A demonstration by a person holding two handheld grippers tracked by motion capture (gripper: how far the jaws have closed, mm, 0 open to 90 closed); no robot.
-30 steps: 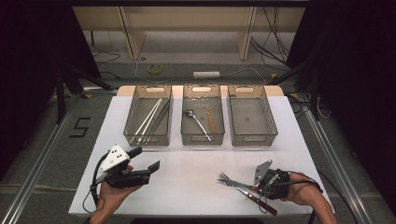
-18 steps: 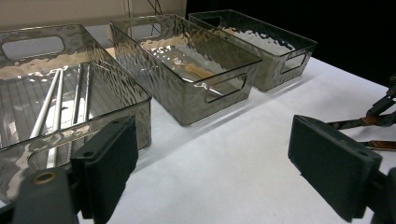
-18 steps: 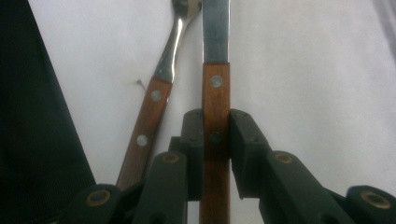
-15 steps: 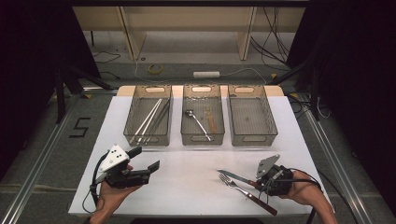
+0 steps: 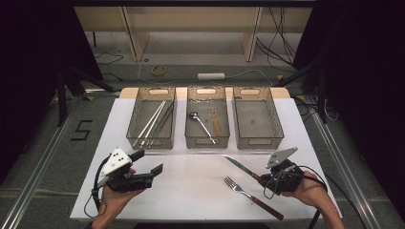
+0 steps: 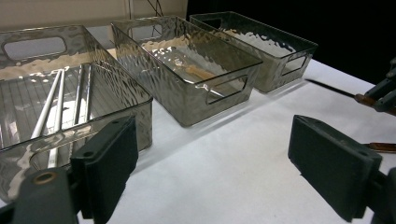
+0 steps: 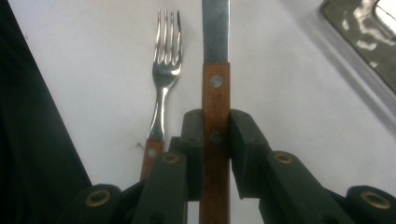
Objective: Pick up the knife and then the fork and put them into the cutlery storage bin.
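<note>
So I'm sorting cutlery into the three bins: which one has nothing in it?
The right-hand bin, nearest the right claw. The left bin holds chopsticks; the middle bin holds a spoon.

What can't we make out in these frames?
- Knife: in the right gripper view, the blade tip is cut off by the top edge and the handle end is hidden behind the right claw.
- Fork: its handle disappears behind the same claw.
- Middle bin: in the high view, the small brownish item beside the spoon is too small to identify.
</note>
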